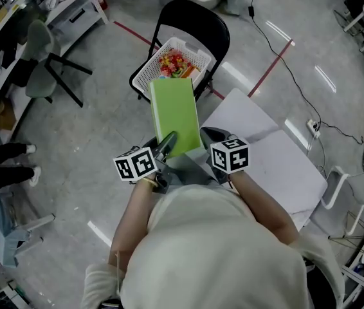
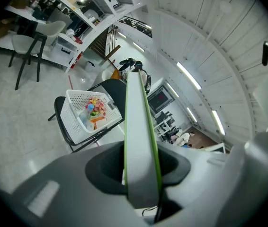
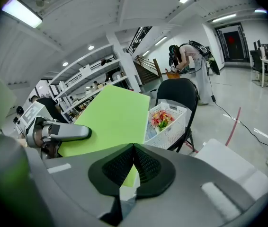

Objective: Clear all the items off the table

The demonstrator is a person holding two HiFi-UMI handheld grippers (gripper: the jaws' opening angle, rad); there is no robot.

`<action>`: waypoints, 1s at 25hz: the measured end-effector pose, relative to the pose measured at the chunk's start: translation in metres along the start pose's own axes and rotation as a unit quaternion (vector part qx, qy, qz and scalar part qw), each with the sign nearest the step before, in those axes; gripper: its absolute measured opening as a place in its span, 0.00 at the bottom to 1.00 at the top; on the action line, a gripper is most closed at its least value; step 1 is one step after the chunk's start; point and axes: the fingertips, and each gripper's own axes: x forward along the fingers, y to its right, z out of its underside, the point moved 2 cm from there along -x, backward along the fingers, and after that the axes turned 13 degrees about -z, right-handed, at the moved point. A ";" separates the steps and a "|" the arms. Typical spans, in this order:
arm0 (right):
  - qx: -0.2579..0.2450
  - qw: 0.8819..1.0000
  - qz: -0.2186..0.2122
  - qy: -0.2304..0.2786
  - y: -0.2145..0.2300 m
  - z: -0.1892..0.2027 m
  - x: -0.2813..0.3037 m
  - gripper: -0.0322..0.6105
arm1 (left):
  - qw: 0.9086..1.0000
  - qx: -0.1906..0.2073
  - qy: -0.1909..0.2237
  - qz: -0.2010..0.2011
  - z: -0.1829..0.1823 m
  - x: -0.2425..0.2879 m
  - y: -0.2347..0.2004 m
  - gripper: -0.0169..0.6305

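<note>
A flat green box (image 1: 175, 111) is held up in the air between both grippers, over the floor in front of a black chair (image 1: 198, 24). My left gripper (image 1: 166, 143) is shut on its near edge; in the left gripper view the box (image 2: 139, 126) stands edge-on between the jaws of that gripper (image 2: 139, 168). My right gripper (image 1: 213, 135) is at the box's lower right corner. In the right gripper view its jaws (image 3: 134, 167) are closed together with a sliver of the green box (image 3: 110, 117) pinched between them.
A white basket (image 1: 145, 77) with colourful small items sits on the black chair's seat, just beyond the box. The white table (image 1: 278, 159) lies to the right. Shelving and a grey chair (image 1: 40, 63) stand at the left; a cable runs across the floor.
</note>
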 end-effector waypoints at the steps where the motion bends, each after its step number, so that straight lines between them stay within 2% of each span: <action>1: 0.003 1.000 0.000 -0.002 -0.003 -0.003 0.008 0.05 | 1.000 -0.002 -0.001 0.002 -0.007 0.000 -0.007 0.24; 13: 0.067 0.998 0.022 -0.002 -0.024 -0.016 0.077 0.06 | 0.999 -0.021 -0.021 0.023 -0.073 0.004 -0.075 0.24; 19: 0.103 0.994 0.025 0.016 -0.037 -0.023 0.111 0.12 | 0.999 -0.021 -0.033 0.026 -0.100 0.007 -0.108 0.24; 25: 0.146 0.989 0.006 0.029 -0.055 -0.029 0.138 0.21 | 0.998 -0.030 -0.035 0.043 -0.128 0.008 -0.126 0.24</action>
